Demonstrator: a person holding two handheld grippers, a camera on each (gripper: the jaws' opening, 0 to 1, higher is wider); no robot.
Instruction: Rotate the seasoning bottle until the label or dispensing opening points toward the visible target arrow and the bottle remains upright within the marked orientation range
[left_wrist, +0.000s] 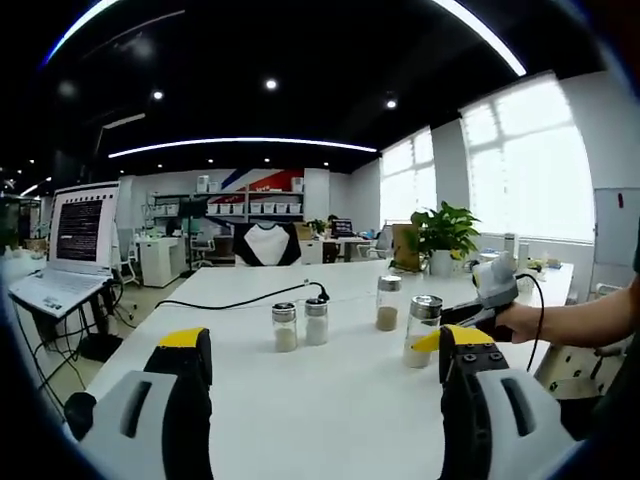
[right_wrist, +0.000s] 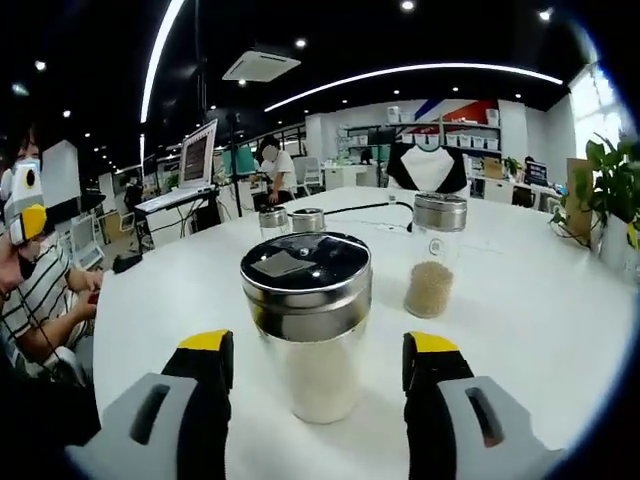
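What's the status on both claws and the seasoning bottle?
Right claw open, straddling the seasoning bottle, upright on the table. Left claw open, holding nothing. Three other bottles behind it.

The left hand-held gripper (left_wrist: 325, 365) has two broad grey jaws with slotted faces, black inner sides and yellow tips — the right hand-held gripper (right_wrist: 318, 370) is built alike. In the left gripper view a black cable trails from the right one's grey body.
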